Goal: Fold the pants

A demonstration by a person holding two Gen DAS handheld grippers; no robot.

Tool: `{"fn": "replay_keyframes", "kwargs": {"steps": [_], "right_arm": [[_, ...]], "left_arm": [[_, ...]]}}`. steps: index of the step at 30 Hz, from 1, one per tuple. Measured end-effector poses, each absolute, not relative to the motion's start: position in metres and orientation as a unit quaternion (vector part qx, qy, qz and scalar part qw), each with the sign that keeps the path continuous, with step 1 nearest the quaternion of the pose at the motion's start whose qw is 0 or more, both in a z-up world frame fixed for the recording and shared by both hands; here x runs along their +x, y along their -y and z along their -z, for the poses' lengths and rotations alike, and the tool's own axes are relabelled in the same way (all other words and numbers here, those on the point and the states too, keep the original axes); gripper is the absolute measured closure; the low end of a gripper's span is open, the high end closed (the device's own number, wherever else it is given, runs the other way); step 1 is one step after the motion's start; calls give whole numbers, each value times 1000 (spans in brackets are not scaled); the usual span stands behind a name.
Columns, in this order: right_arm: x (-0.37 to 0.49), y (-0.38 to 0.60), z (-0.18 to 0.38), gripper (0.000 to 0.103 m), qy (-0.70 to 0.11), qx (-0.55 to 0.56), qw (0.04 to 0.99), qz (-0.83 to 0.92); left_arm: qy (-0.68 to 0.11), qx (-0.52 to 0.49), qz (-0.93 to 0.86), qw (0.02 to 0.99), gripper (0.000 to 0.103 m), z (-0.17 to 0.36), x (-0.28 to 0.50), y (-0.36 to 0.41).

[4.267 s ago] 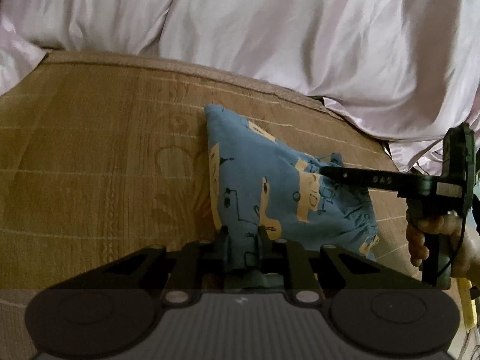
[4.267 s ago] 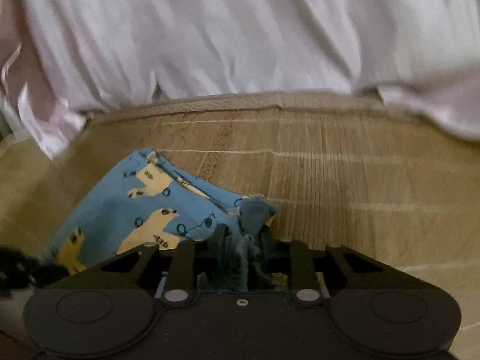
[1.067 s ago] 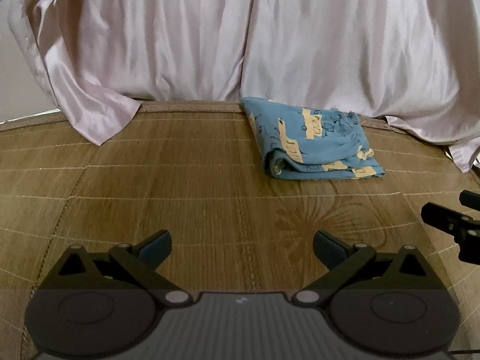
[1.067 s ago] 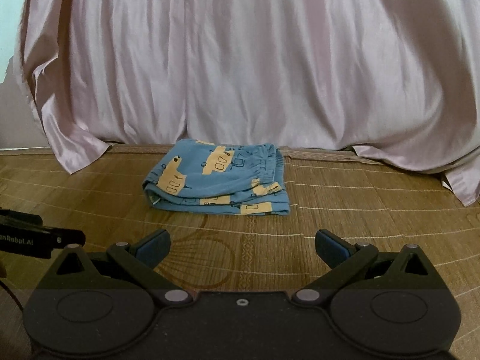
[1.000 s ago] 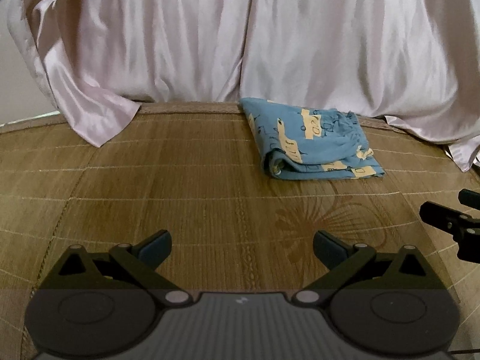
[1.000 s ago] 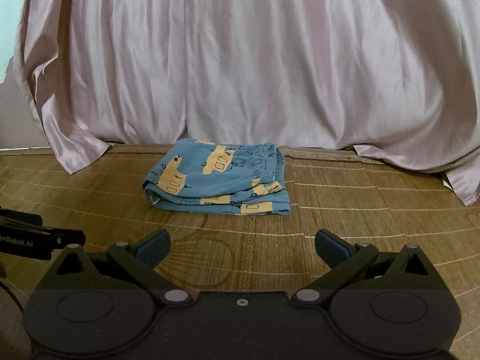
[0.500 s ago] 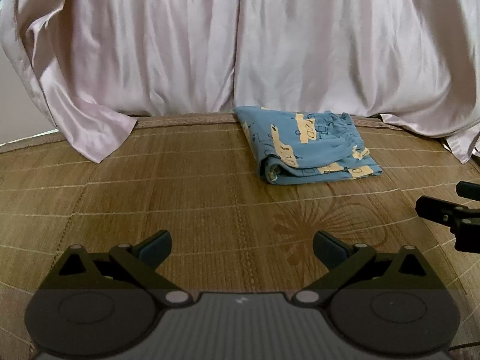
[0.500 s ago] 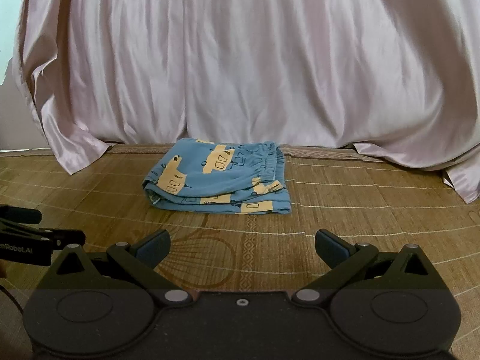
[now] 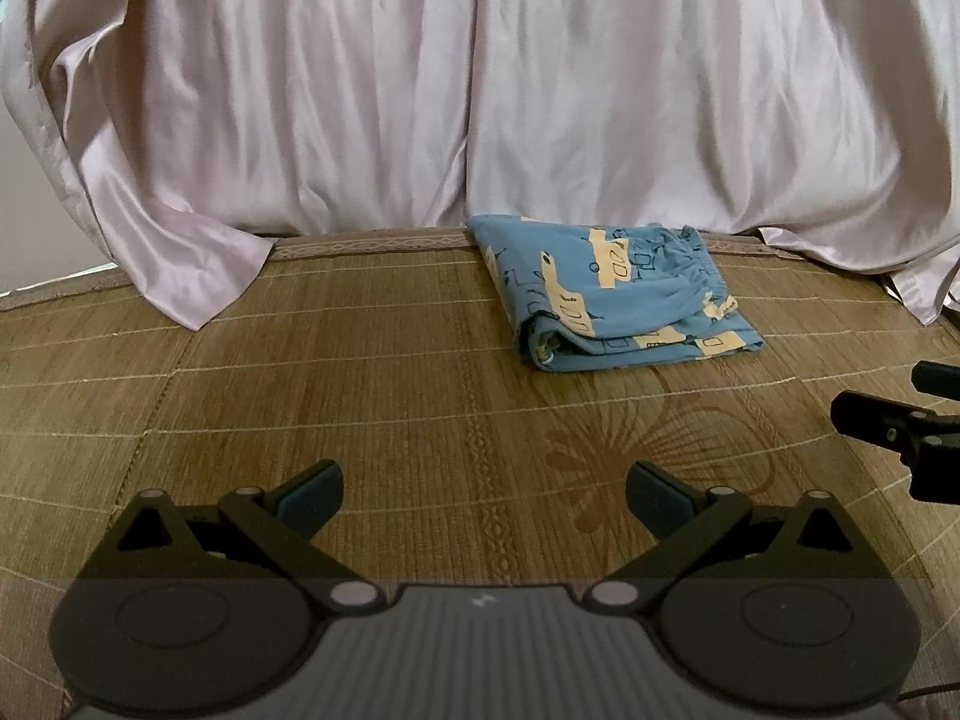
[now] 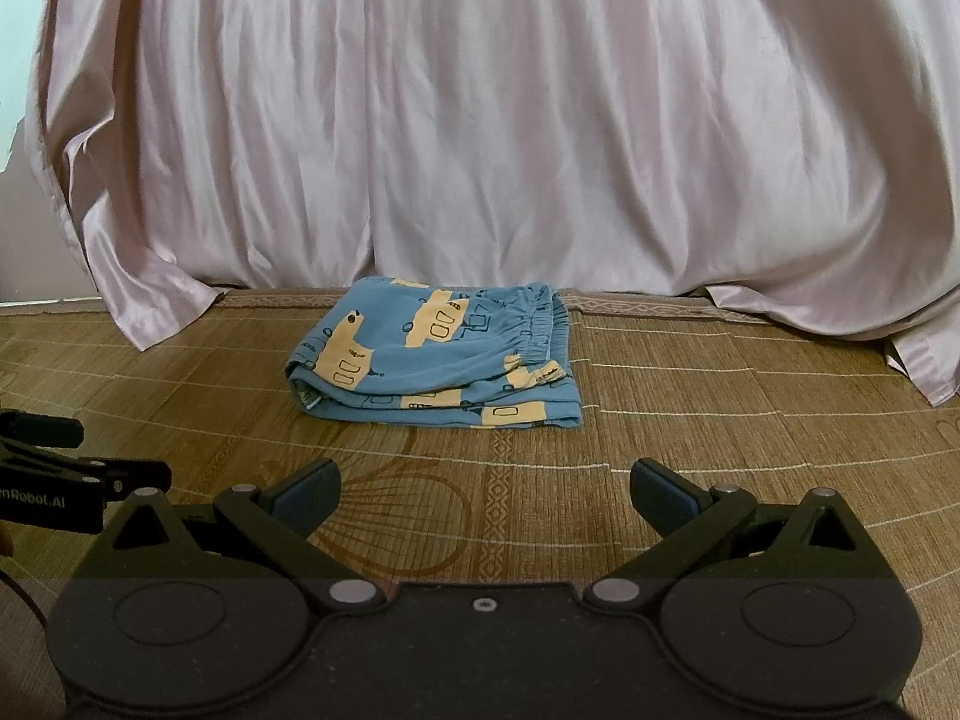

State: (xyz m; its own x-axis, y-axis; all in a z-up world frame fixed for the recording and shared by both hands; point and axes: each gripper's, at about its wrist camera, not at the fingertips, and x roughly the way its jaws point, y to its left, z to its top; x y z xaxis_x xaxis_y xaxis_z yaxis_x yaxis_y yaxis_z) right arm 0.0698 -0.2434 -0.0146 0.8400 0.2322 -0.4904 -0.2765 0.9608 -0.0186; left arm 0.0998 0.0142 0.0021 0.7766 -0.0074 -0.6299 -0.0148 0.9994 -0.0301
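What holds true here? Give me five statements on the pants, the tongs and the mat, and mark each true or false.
1. The pants lie folded on the woven mat. True.
2. The left tongs are shut on the pants. False: they are open, clear of the cloth.
3. The right tongs are open. True.
4. The pants are plain red. False: blue with yellow prints.
5. A pale curtain hangs behind the pants. True.
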Motion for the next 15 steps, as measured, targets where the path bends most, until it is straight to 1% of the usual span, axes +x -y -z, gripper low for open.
{"fn": "replay_keyframes", "kwargs": {"steps": [15], "right_arm": [[69,243,16,1,-251,-43,958,-132]], "left_arm": [[-341,-19,-3,940,0,0,101,-15]]}}
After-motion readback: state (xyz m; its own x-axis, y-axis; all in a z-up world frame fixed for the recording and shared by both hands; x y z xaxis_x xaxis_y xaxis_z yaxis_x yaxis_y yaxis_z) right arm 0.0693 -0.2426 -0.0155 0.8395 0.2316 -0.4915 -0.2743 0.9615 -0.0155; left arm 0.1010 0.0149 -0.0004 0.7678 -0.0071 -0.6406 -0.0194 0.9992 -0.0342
